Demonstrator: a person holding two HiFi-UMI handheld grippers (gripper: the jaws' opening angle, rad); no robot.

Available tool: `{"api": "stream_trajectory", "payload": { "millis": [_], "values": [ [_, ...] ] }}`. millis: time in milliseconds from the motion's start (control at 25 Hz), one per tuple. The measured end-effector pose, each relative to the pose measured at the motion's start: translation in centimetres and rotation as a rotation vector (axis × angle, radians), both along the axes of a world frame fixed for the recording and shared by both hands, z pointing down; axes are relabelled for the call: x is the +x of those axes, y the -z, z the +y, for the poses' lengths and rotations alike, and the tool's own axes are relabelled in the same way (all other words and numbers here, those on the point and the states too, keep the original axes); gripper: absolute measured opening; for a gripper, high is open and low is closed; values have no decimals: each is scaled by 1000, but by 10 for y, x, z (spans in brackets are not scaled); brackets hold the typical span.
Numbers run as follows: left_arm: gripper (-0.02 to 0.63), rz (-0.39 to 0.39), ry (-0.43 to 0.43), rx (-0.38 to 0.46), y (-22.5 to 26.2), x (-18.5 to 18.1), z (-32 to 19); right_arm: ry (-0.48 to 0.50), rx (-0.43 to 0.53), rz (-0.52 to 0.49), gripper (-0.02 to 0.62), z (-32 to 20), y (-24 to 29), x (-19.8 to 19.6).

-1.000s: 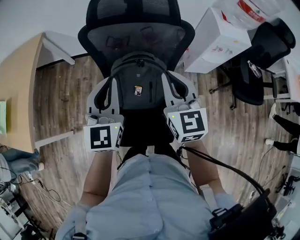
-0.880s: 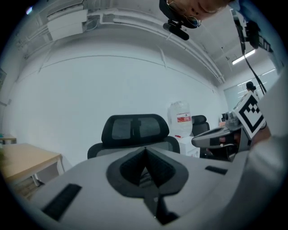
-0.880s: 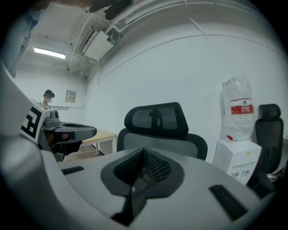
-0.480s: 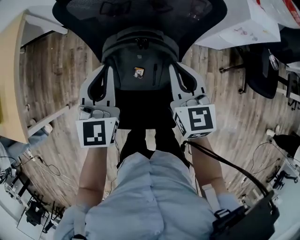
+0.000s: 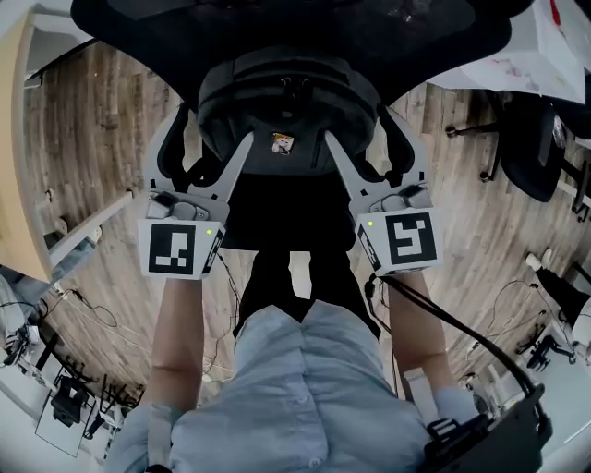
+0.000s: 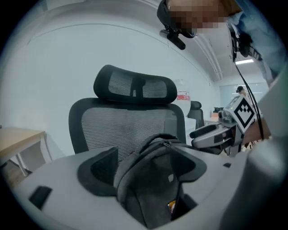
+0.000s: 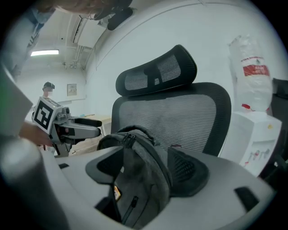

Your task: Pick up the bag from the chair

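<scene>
Judging by the layout, this is the approach step. The grey backpack (image 5: 286, 120) stands on the mesh office chair (image 5: 277, 23) at the top centre of the head view. The left gripper (image 5: 214, 131) and right gripper (image 5: 360, 129) each straddle one side of it, fingers spread wide and gripping nothing. Next, both should close on the bag's sides and then lift.

Dark grey bag (image 5: 286, 106) upright against mesh chair (image 5: 277, 23) backrest

Surface: we see a wooden floor (image 5: 83, 139) | on it: black mesh chair (image 5: 277, 23) top centre; second chair (image 5: 540, 139) right; cables (image 5: 92, 309) lower left
</scene>
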State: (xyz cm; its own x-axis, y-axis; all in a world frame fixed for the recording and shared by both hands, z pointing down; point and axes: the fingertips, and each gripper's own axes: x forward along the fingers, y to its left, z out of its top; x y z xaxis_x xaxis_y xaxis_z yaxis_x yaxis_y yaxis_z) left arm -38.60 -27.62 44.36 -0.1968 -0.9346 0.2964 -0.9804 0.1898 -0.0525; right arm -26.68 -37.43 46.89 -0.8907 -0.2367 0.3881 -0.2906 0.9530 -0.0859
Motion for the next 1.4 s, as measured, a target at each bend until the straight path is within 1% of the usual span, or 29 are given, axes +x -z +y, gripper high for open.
{"api": "stream_trajectory", "payload": {
  "millis": [160,240,320,440,560,640,720,800,960,1040,1120,1200,1280,1360,1400],
  "values": [
    [382,1,-34,-13,-17,-13,-17,23,-7,35,347,-15,-25,-5],
    [390,-3,-68,-15,-21,-16,-25,42,-5,53,364,-22,-36,-11],
    [400,15,-98,-22,-25,-16,-31,63,3,71,379,-27,-43,-16],
    [408,42,-152,-30,-31,-16,-39,99,28,67,388,-31,-46,-27],
    [411,41,-202,-49,-38,-15,-47,154,47,36,391,-33,-49,-39],
    [411,30,-230,-61,-42,-13,-54,180,34,44,391,-35,-54,-42],
    [411,22,-256,-76,-46,-12,-59,184,10,80,391,-36,-60,-42],
    [411,19,-269,-85,-51,-12,-65,183,-1,99,390,-37,-63,-43],
    [410,1,-270,-100,-57,-11,-77,209,35,49,390,-42,-60,-46],
    [403,-30,-281,-127,-61,-12,-78,239,46,87,390,-39,-65,-45],
    [385,-42,-279,-147,-63,-14,-78,263,49,142,386,-36,-71,-42],
    [365,-51,-274,-157,-62,-14,-77,285,70,125,350,-35,-68,-42],
    [346,-65,-266,-168,-60,-9,-75,270,53,109,285,-34,-66,-36],
    [325,-86,-257,-181,-58,-6,-70,250,24,117,258,-30,-67,-29],
    [314,-99,-252,-185,-56,-4,-66,255,33,109,248,-27,-65,-28]
  ]
}}
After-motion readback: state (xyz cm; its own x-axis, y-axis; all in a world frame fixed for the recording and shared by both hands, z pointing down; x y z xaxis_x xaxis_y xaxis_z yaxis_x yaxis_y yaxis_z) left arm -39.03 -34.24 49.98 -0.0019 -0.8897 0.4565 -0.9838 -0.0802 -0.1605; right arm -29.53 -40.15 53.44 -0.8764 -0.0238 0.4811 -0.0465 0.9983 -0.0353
